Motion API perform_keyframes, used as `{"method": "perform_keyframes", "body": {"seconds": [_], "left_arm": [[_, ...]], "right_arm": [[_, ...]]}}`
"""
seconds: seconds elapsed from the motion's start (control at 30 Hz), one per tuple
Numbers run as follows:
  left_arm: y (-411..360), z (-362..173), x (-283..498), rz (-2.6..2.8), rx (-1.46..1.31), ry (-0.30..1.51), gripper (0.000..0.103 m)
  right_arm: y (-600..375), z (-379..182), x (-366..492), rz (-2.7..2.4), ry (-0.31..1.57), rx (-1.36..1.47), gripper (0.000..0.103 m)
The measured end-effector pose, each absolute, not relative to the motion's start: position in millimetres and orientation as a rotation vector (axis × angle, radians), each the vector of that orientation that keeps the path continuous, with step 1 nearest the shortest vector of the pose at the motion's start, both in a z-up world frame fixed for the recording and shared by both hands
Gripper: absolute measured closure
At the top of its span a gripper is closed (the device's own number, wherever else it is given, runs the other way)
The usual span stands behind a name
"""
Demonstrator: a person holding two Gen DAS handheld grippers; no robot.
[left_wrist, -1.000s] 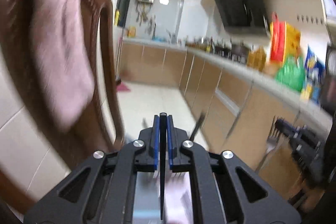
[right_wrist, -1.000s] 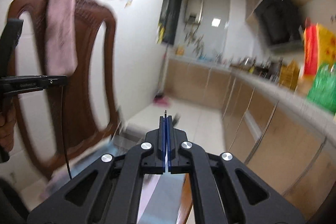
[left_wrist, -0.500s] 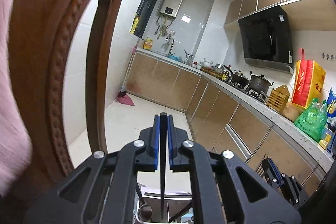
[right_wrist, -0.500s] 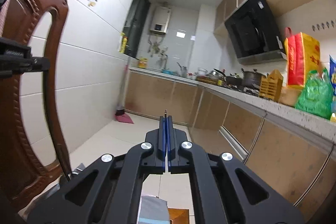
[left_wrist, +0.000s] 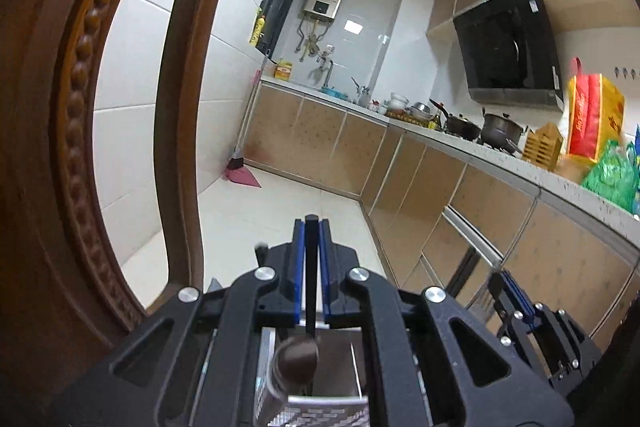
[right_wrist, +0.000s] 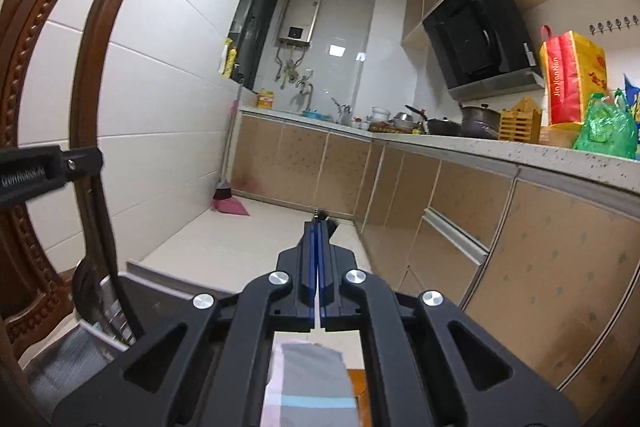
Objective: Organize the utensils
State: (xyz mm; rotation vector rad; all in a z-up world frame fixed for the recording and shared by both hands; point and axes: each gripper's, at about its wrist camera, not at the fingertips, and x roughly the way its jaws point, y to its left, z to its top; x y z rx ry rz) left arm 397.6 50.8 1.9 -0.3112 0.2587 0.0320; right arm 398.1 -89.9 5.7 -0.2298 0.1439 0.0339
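Note:
My left gripper [left_wrist: 311,227] is shut on a dark utensil handle [left_wrist: 310,279] that runs down between its blue pads; the utensil's rounded dark end [left_wrist: 298,354] hangs over a metal mesh utensil holder [left_wrist: 320,409]. My right gripper [right_wrist: 318,227] is shut on a thin metal utensil [right_wrist: 317,307] held edge-on; its tip pokes out at the front. The right gripper also shows at the lower right of the left wrist view [left_wrist: 510,291], with a fork-like metal end beside it. The mesh holder shows at the lower left of the right wrist view [right_wrist: 108,311].
A carved wooden chair back [left_wrist: 80,147] stands close on the left, also in the right wrist view [right_wrist: 48,67]. A kitchen counter [right_wrist: 520,151] with pots and bags runs along the right. A grey and white cloth [right_wrist: 308,383] lies below the right gripper. Tiled floor [left_wrist: 280,207] lies ahead.
Both grippers have swung right and lowered, so the chair and pink towel slid out to the left. The mesh holder has come into view under the left gripper.

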Motion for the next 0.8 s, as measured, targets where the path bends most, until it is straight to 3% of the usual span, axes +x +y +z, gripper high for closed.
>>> {"method": "perform_keyframes", "body": {"seconds": [0.1,0.13,0.17,0.23,0.27,0.33,0.4,0.5,0.8], "left_arm": [[47,-5,386,0.030,-0.286,0.249,0.093],[46,-5,382,0.026,-0.278,0.248,0.086],[45,-5,378,0.021,-0.270,0.247,0.080],[46,-3,365,0.019,-0.263,0.234,0.046],[49,-1,354,0.015,-0.269,0.223,0.037],[54,5,331,0.011,-0.267,0.193,0.024],[61,12,300,0.009,-0.251,0.168,0.016],[76,15,247,-0.019,-0.259,0.150,0.007],[56,-43,110,-0.112,-0.143,0.445,0.005]], "right_arm": [[-91,-1,392,0.052,0.172,-0.211,0.099],[-93,-2,390,0.052,0.179,-0.206,0.096],[-96,-3,387,0.061,0.190,-0.197,0.086],[-102,-1,376,0.065,0.199,-0.174,0.068],[-109,2,367,0.071,0.197,-0.153,0.054],[-123,8,347,0.080,0.188,-0.110,0.038],[-142,13,324,0.115,0.187,-0.042,0.033],[-177,15,271,0.189,0.204,0.059,0.020],[-227,-39,139,0.267,0.427,0.205,0.016]]}}
